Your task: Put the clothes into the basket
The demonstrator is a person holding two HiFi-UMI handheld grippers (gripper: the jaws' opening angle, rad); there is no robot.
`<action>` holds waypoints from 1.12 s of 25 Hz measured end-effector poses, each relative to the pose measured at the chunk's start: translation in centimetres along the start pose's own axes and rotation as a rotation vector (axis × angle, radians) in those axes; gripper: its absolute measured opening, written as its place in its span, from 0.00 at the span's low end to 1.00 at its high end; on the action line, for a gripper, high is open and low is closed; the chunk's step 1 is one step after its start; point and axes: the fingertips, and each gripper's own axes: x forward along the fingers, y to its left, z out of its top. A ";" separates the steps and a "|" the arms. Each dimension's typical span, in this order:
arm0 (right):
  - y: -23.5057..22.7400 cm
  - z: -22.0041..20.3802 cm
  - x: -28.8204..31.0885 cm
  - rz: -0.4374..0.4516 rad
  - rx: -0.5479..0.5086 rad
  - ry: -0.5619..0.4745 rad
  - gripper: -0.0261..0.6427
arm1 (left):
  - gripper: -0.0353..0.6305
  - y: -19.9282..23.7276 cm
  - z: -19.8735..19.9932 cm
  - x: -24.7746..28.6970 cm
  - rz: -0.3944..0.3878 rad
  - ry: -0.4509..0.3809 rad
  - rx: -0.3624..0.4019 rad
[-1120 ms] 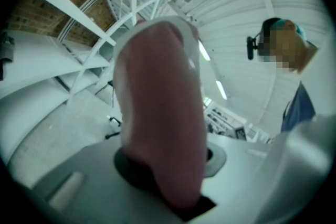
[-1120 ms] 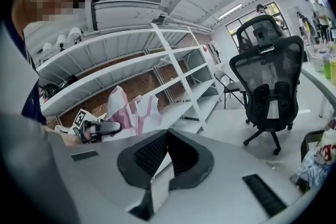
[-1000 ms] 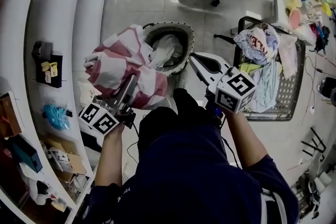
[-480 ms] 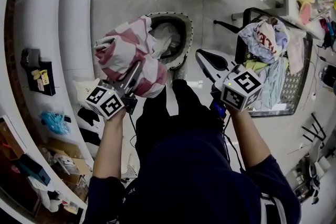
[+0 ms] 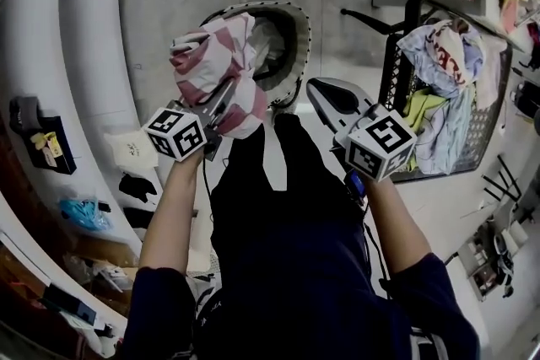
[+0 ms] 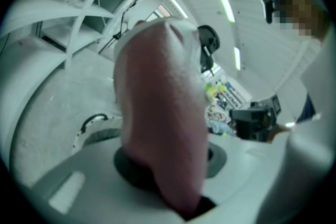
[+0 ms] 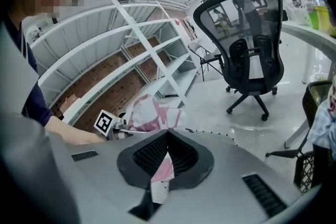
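Observation:
A pink-and-white striped garment hangs bunched over the left rim of the round speckled-rim basket. My left gripper is shut on it; in the left gripper view the garment fills the middle and hides the jaw tips. The basket holds some white cloth. My right gripper is to the basket's right, apart from the bundle. In the right gripper view its jaws meet at the tip with a small pink-and-white printed scrap of cloth pinched between them. The bundle shows beyond.
A black wire cart heaped with several clothes stands at the right. White curved shelves run along the left. A black office chair stands on the pale floor beyond the basket. The person's dark legs are directly below me.
Both grippers have come down. The left one has carried the striped bundle from beside the basket to over its left rim. The right gripper stays beside the basket's right side.

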 end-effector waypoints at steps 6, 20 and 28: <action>-2.3 -2.8 2.3 -0.026 0.033 0.037 0.05 | 0.22 4.8 -3.2 4.7 0.012 0.094 0.004; -4.6 -5.9 2.3 -0.052 0.090 0.078 0.05 | 0.23 12.6 -11.3 13.3 0.071 0.321 0.088; -5.9 -7.0 3.4 -0.044 0.101 0.076 0.05 | 0.31 15.1 -14.3 16.6 0.127 0.413 0.062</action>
